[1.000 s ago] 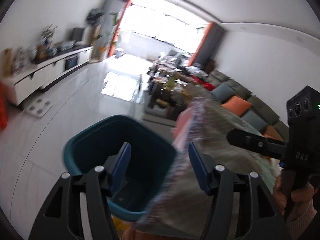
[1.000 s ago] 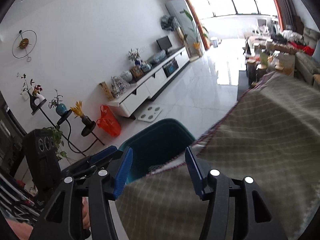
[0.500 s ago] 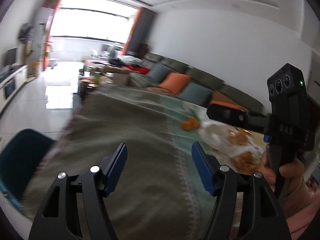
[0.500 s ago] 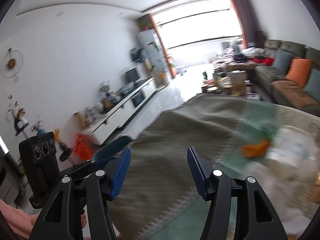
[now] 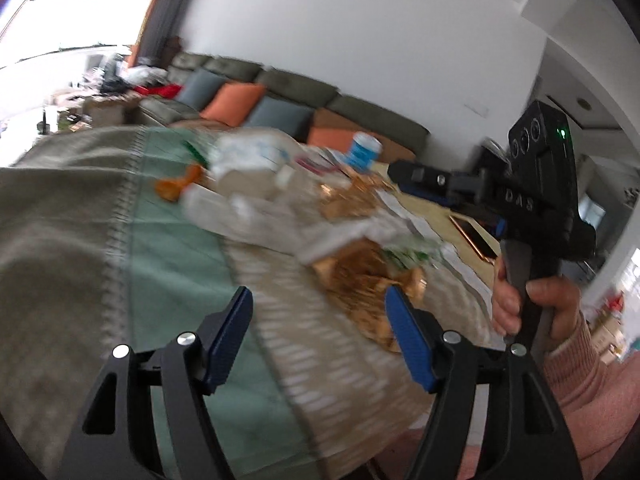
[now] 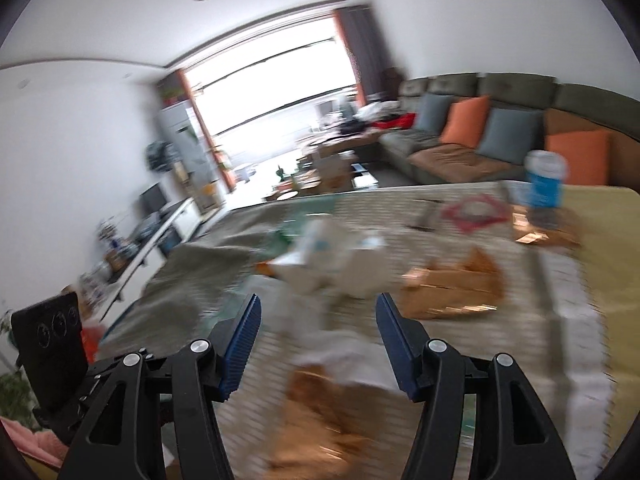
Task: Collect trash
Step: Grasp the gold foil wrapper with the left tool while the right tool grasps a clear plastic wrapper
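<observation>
Both views are smeared by motion blur, so fine detail is lost; the left gripper (image 5: pixel 318 330) is held low over the near edge of the table (image 5: pixel 60 208), its blue-padded jaws spread wide with nothing between them; the right gripper (image 6: pixel 318 334) likewise stands with jaws apart and empty, pointing across the tabletop toward the sofa (image 6: pixel 500 120); in the left wrist view the right hand (image 5: pixel 536 308) wraps the handle of that gripper, upright, fingers curled around the grip, a pink sleeve at the wrist; the trash (image 5: pixel 256 188) lies in a loose pile on the patterned cloth (image 5: pixel 172 248) ahead of both grippers, with white wrappers and paper farther away and golden-brown crinkled wrappers (image 5: pixel 360 276) just ahead of the left jaws; a blue and white cup (image 6: pixel 546 178) stands beyond the pile, well apart from either gripper.
</observation>
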The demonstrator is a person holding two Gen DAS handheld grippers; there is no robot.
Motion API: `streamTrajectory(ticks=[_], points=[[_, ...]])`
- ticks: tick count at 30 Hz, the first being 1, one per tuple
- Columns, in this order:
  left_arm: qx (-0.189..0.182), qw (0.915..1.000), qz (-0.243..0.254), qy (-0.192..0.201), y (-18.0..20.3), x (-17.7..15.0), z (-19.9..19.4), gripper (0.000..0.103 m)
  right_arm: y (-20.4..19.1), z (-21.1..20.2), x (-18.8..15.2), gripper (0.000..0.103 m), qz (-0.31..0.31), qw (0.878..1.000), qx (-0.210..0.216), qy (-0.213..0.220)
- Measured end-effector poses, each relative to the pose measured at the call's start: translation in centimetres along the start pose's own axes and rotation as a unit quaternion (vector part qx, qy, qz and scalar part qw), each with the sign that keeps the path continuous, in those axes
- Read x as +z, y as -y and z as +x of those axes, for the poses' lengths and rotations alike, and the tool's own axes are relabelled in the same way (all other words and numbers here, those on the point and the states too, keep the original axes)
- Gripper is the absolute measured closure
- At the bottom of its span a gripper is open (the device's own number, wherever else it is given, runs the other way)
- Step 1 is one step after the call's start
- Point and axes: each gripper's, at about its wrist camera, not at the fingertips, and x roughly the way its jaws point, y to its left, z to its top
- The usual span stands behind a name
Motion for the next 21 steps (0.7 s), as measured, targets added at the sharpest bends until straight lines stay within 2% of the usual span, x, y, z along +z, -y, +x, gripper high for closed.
streamTrajectory(ticks=[5, 10, 14, 17, 21], points=[[-0.026, 0.9991, 0.014, -0.031, 1.8, -0.1, 3.2, 0.03, 4.4, -2.3, -1.2, 0.043, 0.025, 0.999, -0.041, 0.009], [-0.034, 0.9977, 0.029, -0.052, 3.2, -0.3, 5.4, 0.027, 7.1, -3.1, -2.6, 0.042, 0.044, 0.997, -0.059, -0.002], [-0.035, 0.9965, 0.039, -0.065, 4.1, -0.5, 6.5, 0.026, 8.3, -3.3, -3.7, 0.042, 0.05, 0.997, -0.062, -0.013], [-0.034, 0.9956, 0.046, -0.074, 4.5, -0.6, 7.3, 0.025, 8.5, -3.6, -4.4, 0.038, 0.054, 0.997, -0.056, -0.017], [-0.014, 0.995, 0.063, -0.076, 5.2, -0.7, 8.4, 0.026, 8.9, -3.2, -5.2, 0.035, 0.059, 0.997, -0.048, -0.029]])
